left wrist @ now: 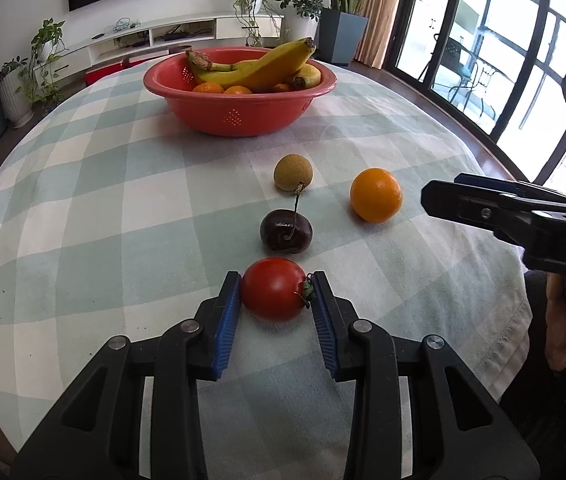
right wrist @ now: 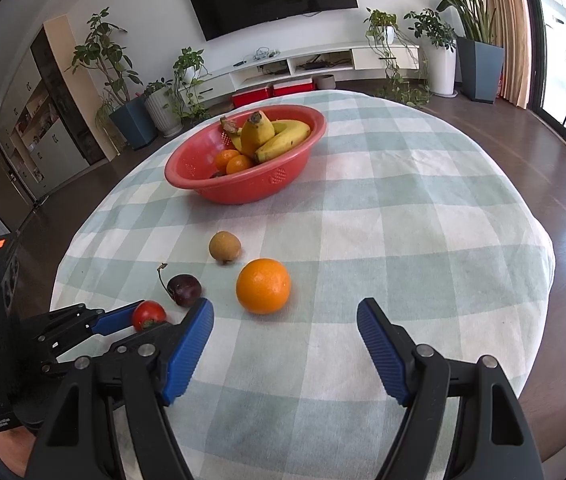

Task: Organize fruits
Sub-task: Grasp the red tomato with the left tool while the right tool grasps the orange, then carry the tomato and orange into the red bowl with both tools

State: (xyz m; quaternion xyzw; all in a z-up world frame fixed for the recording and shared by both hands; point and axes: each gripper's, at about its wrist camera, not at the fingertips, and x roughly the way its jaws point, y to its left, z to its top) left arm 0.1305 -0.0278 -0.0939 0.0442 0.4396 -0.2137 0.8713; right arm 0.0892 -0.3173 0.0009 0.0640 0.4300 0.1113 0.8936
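A red tomato (left wrist: 274,289) lies on the checked tablecloth between the blue pads of my left gripper (left wrist: 277,286), which touch both its sides. Beyond it lie a dark cherry (left wrist: 286,230), a brown longan (left wrist: 293,172) and an orange (left wrist: 375,195). A red bowl (left wrist: 239,114) at the far side holds bananas (left wrist: 259,68) and small oranges. My right gripper (right wrist: 285,312) is open and empty, just in front of the orange (right wrist: 263,286). The tomato (right wrist: 148,315) in the left gripper also shows in the right wrist view.
The round table's cloth (right wrist: 403,220) drops off at the edges. The right gripper (left wrist: 483,208) reaches in from the right in the left wrist view. Potted plants (right wrist: 123,76), a TV console (right wrist: 323,60) and glass doors stand beyond the table.
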